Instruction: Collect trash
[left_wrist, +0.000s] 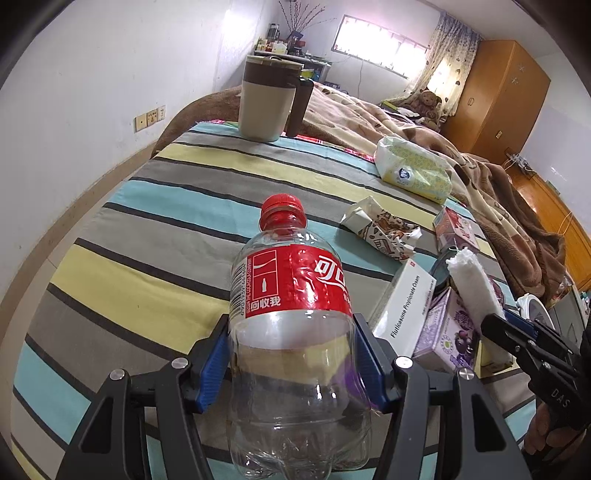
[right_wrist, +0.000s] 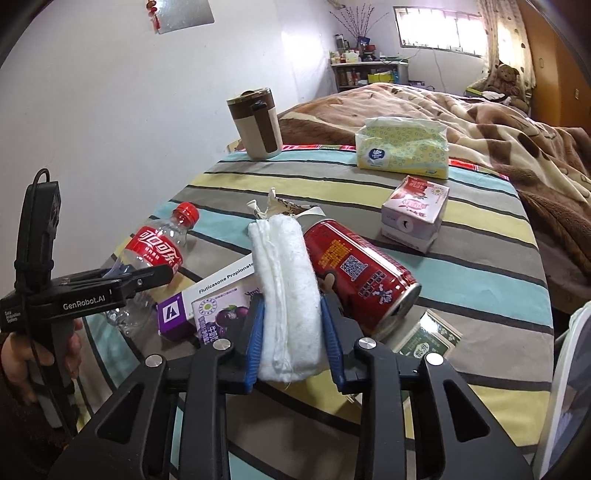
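Observation:
An empty clear cola bottle (left_wrist: 291, 288) with a red label and red cap lies along my left gripper (left_wrist: 291, 358), whose blue pads press on both its sides. From the right wrist view the same bottle (right_wrist: 155, 247) is lifted at the left over the striped tablecloth (right_wrist: 480, 266). My right gripper (right_wrist: 293, 332) is shut on a folded white tissue wad (right_wrist: 284, 266). Just past it lie a red drink can (right_wrist: 362, 273) on its side, a purple carton (right_wrist: 218, 317) and a white medicine box (right_wrist: 225, 284). A crumpled wrapper (left_wrist: 380, 229) lies farther out.
A pink carton (right_wrist: 413, 214), a yellow tissue pack (right_wrist: 402, 147) and a beige-and-brown lidded mug (right_wrist: 255, 122) stand toward the far side of the table. A bed with a brown blanket (right_wrist: 498, 122) adjoins it on the right. A green-labelled packet (right_wrist: 428, 339) lies under the can.

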